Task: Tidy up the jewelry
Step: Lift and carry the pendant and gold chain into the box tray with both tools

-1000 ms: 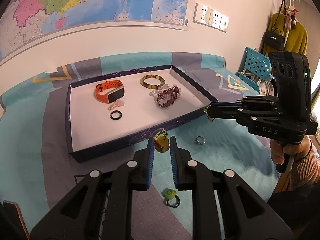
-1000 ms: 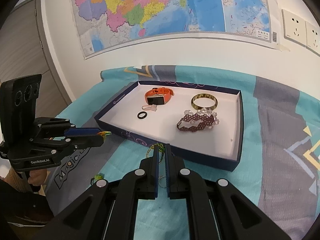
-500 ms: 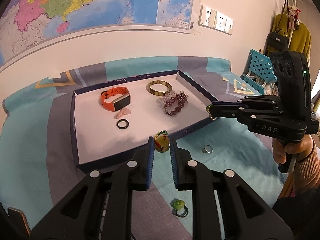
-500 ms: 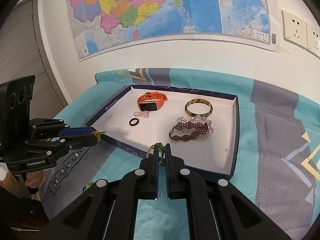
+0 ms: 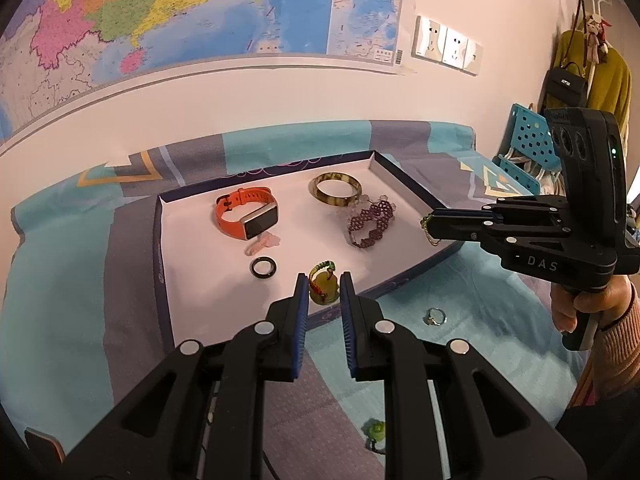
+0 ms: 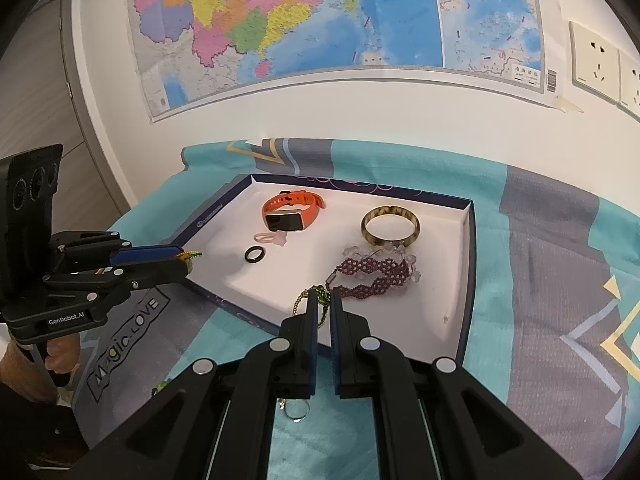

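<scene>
Both grippers advanced over tray's near edge since earlier frame. Yellow pendant (image 5: 322, 289) pinched in left gripper (image 5: 324, 286) fingers, above tray (image 5: 188, 280) floor; right gripper (image 6: 324, 303) fingers clamped on gold chain (image 6: 304, 299). Placing step; next, lower and release inside tray. Silver ring (image 5: 435, 316) lies outside tray.

Orange watch (image 5: 245, 216), black ring (image 5: 263, 268) — white tray (image 5: 200, 280).
</scene>
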A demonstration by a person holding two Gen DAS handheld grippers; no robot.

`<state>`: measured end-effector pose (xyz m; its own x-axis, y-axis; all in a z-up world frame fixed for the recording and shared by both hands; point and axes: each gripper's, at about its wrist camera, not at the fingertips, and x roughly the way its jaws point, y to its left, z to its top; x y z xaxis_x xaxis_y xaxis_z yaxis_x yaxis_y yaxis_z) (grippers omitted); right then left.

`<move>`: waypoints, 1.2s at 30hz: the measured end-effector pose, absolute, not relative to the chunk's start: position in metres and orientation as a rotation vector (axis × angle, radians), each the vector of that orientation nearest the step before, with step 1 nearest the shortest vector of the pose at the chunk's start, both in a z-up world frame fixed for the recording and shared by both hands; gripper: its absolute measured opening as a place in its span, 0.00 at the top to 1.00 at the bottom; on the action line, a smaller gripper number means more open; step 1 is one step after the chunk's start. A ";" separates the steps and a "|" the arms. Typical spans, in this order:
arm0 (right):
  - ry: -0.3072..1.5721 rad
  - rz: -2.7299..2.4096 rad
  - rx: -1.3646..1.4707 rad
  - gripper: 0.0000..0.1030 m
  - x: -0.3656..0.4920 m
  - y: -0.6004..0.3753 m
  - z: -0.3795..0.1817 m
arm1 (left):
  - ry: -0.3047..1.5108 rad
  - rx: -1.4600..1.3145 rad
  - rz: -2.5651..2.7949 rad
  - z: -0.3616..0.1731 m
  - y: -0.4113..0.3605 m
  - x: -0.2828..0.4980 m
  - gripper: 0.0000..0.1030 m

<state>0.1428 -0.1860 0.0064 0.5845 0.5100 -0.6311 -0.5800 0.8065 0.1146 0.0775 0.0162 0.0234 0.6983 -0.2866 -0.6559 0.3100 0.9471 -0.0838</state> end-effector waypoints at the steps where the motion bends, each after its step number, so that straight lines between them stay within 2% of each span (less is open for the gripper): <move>1: 0.702 0.636 -0.108 0.96 0.144 -0.186 0.006 | 0.727 0.035 -0.328 0.023 0.017 0.079 0.84; 36: 0.761 0.596 -0.114 0.96 0.180 -0.174 -0.010 | 0.797 0.017 -0.264 -0.003 0.024 0.122 0.84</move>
<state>0.1799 -0.1741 -0.0105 0.5686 0.4661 -0.6779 -0.5459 0.8302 0.1129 0.1223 0.0240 -0.0030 0.6679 -0.2274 -0.7086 0.2401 0.9671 -0.0841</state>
